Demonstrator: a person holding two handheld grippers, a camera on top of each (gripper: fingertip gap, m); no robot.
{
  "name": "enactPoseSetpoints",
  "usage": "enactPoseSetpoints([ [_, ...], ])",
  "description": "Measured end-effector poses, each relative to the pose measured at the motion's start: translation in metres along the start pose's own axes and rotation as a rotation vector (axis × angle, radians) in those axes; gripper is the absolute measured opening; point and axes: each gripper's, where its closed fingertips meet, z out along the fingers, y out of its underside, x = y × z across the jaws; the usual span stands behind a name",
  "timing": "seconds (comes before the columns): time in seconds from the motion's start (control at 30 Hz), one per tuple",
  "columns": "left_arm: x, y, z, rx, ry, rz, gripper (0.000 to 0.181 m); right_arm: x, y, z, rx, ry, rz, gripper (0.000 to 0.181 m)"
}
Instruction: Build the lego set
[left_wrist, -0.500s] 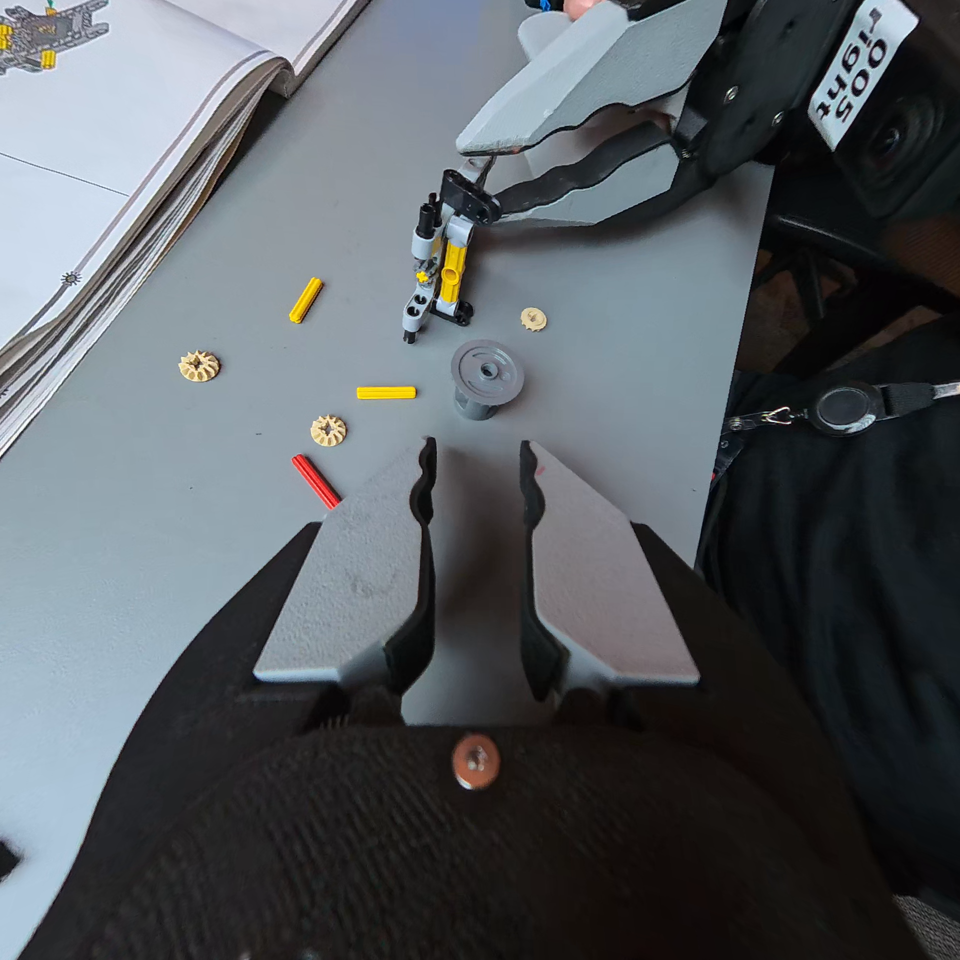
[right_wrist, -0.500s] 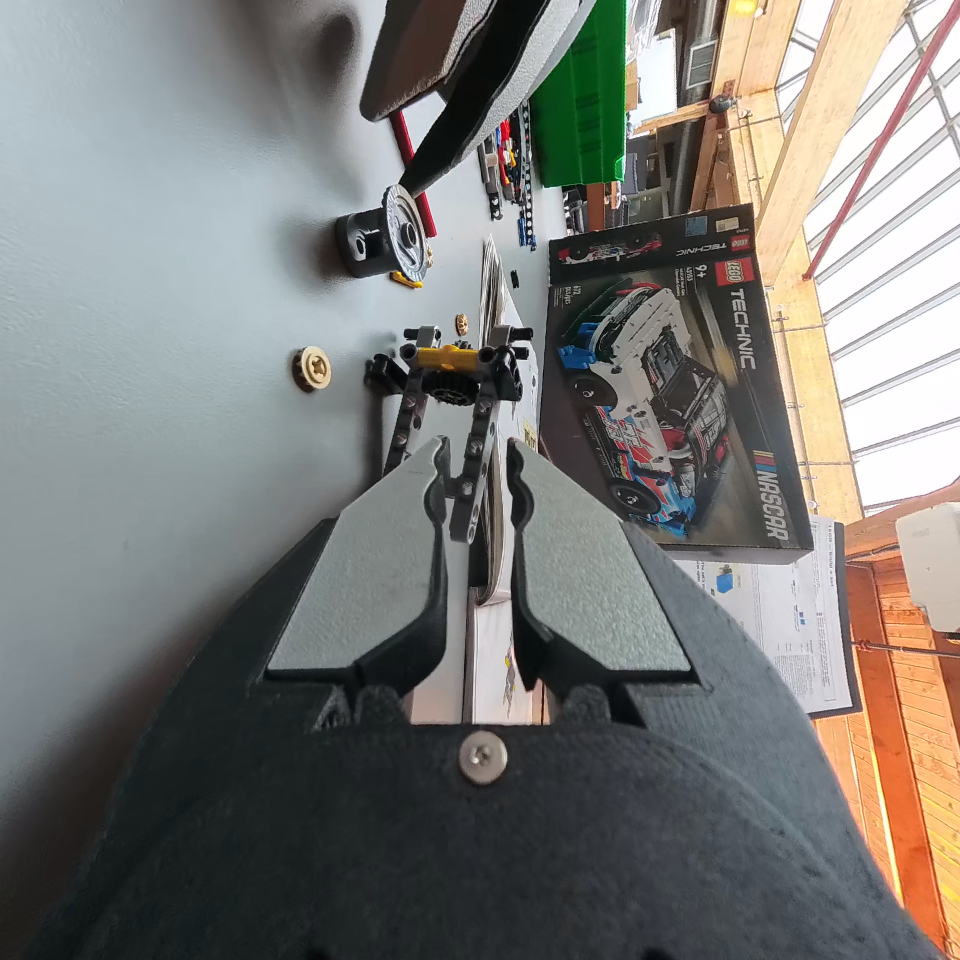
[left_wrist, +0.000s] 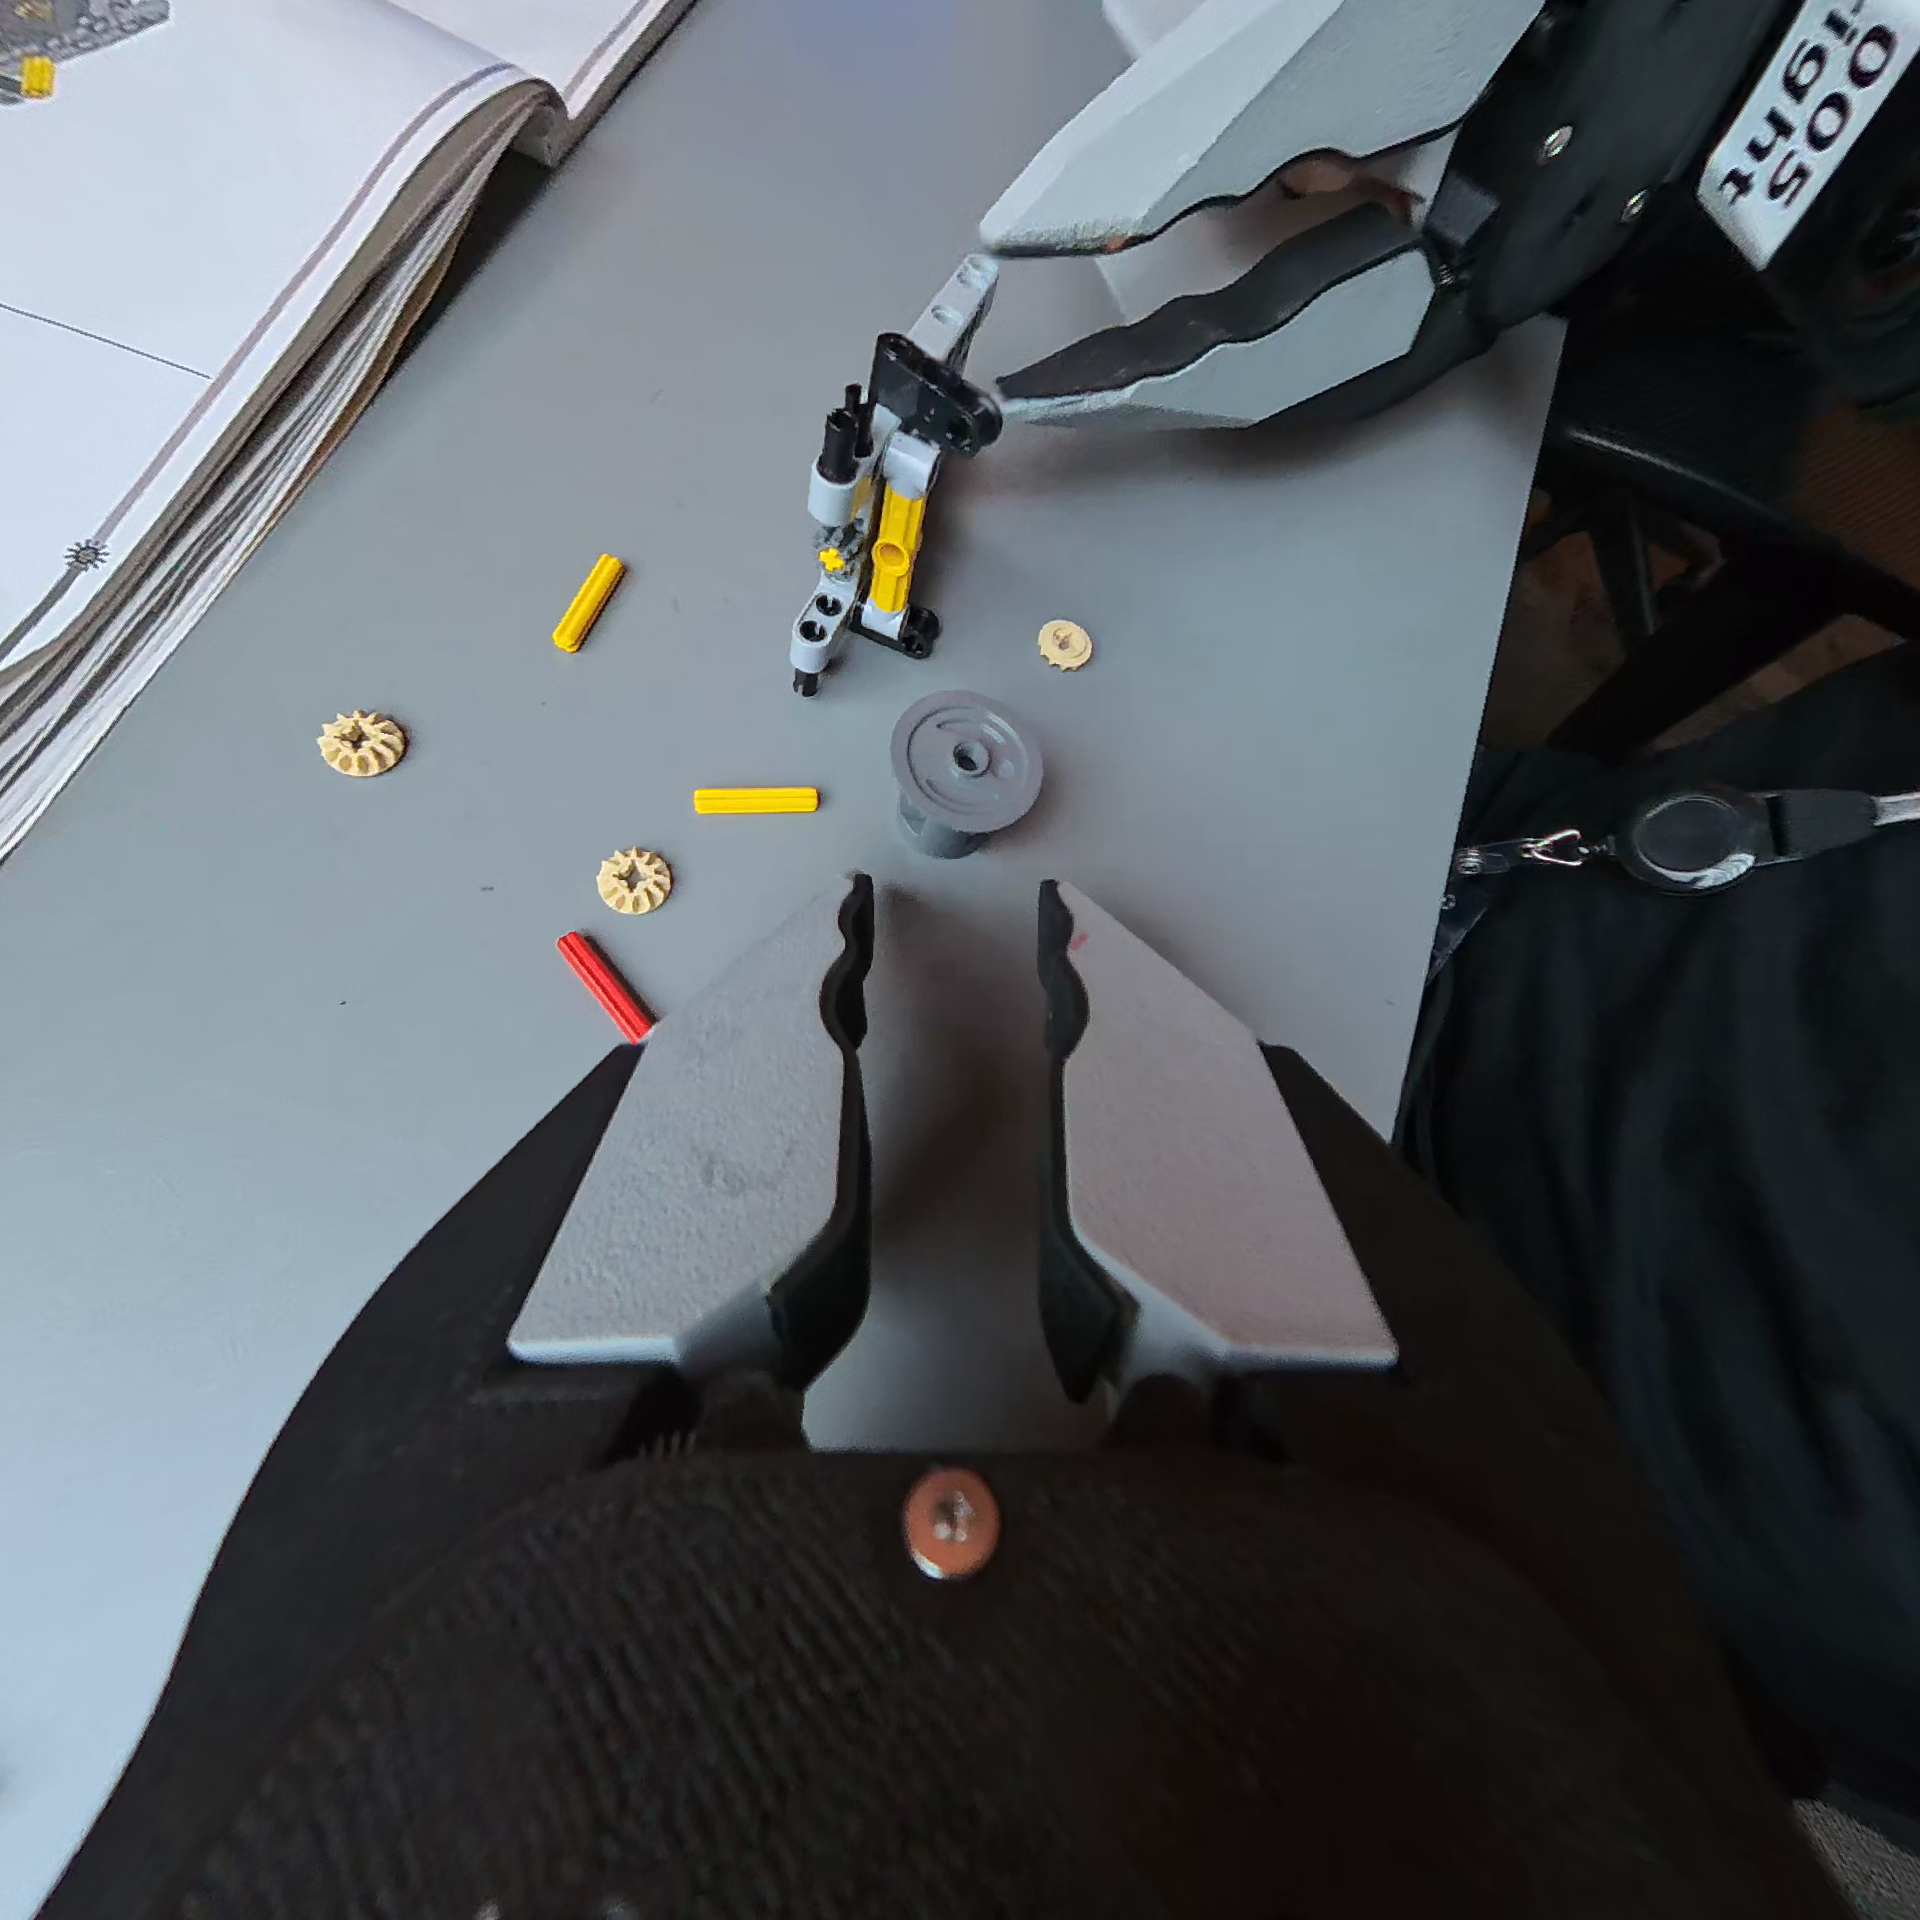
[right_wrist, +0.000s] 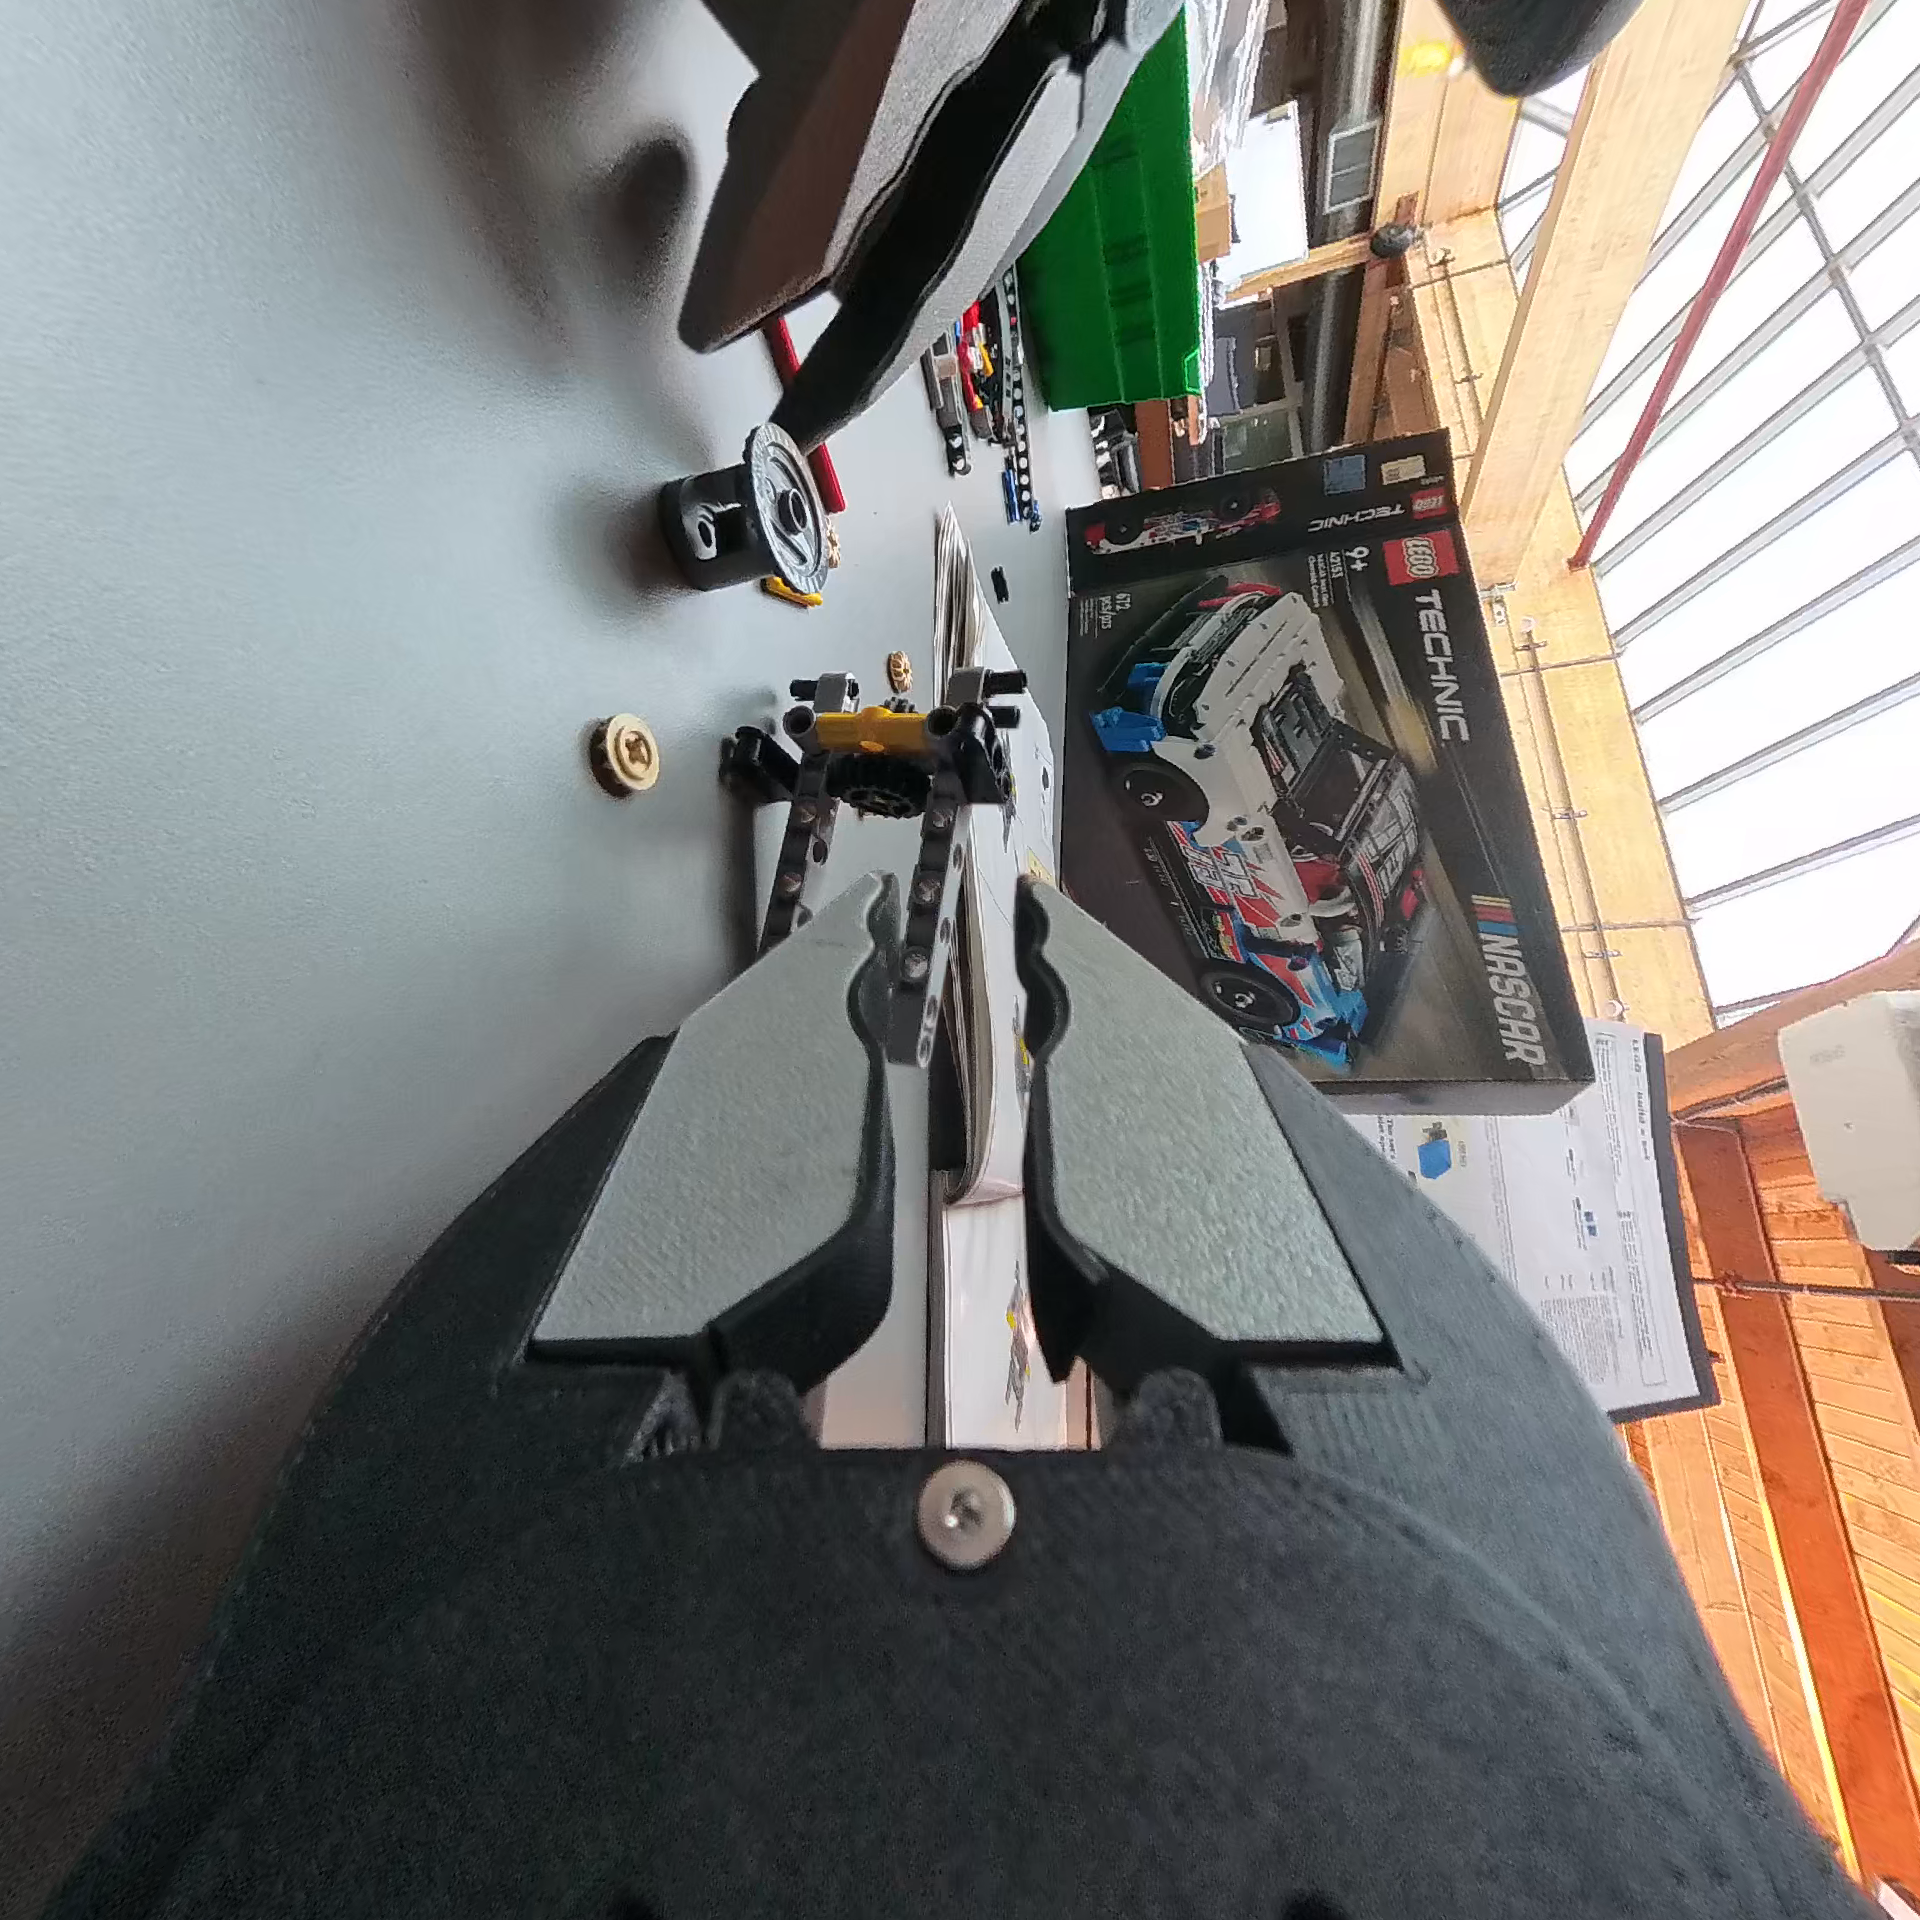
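Progress looked early: only small frame subassembly (left_wrist: 878, 520) built, standing on grey table (left_wrist: 312, 1091) by open instruction booklet (left_wrist: 208, 260). Loose tan gears (left_wrist: 362, 743), yellow axles (left_wrist: 755, 800), red axle (left_wrist: 603, 985), grey wheel hub (left_wrist: 964, 769) unattached. Right gripper (right_wrist: 956, 935) spread, grey liftarm (right_wrist: 930, 914) between jaws, touching one finger, not pinched. Left gripper (left_wrist: 951, 914) spread, empty, near hub.

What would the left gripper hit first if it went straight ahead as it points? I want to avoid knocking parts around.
Most likely the grey wheel hub, standing just beyond the open left gripper and roughly in line with its gap. The partly built assembly lies farther on. Height above the table is unclear.
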Motion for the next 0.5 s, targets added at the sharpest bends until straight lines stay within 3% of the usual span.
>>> enactPoseSetpoints([
  [0.23, 0.001, -0.007, 0.009, -0.002, 0.000, -0.004, 0.029, 0.010, -0.003, -0.015, 0.017, 0.054, 0.032, 0.013],
  [0.5, 0.002, -0.012, 0.017, -0.006, -0.009, 0.000, 0.020, -0.001, -0.023, -0.015, 0.058, 0.015, 0.021, 0.010],
])
